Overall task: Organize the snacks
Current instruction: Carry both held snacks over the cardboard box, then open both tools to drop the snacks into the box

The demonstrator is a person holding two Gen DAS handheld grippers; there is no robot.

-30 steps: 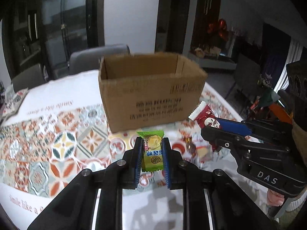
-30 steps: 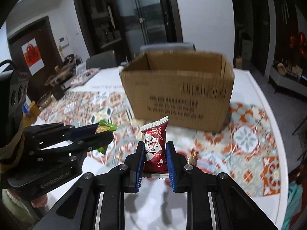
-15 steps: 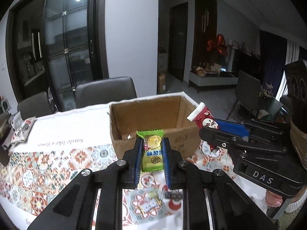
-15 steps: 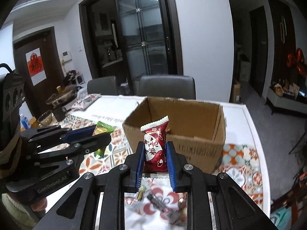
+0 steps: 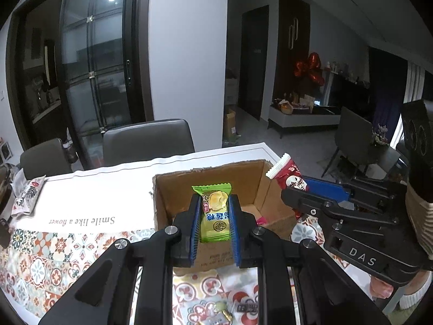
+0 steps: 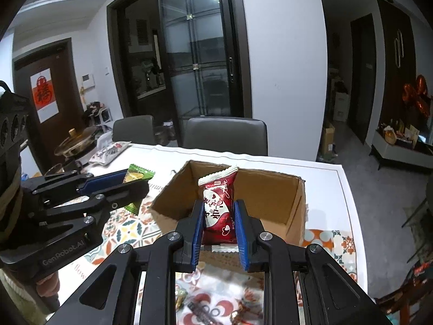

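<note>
box [image 5: 273,187] on table [image 5: 108,189], chairs [image 5: 147,142] behind, candies [image 5: 219,311] before

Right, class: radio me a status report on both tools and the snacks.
Left tool shut on green sweet packet. Right tool shut on red snack packet. Open cardboard box ahead, unobstructed.

The cardboard box [image 5: 273,189] is showing matt, rough brown paperboard, while the green candy wrapper [image 5: 215,216] and red snack wrapper [image 6: 219,205] are gleaming as glossy plastic film. A smooth patterned cloth [image 5: 54,254] is covering the worktop, and the left tongs [image 5: 215,230] are looking like matt black plastic with ribbed blue pads.
</note>
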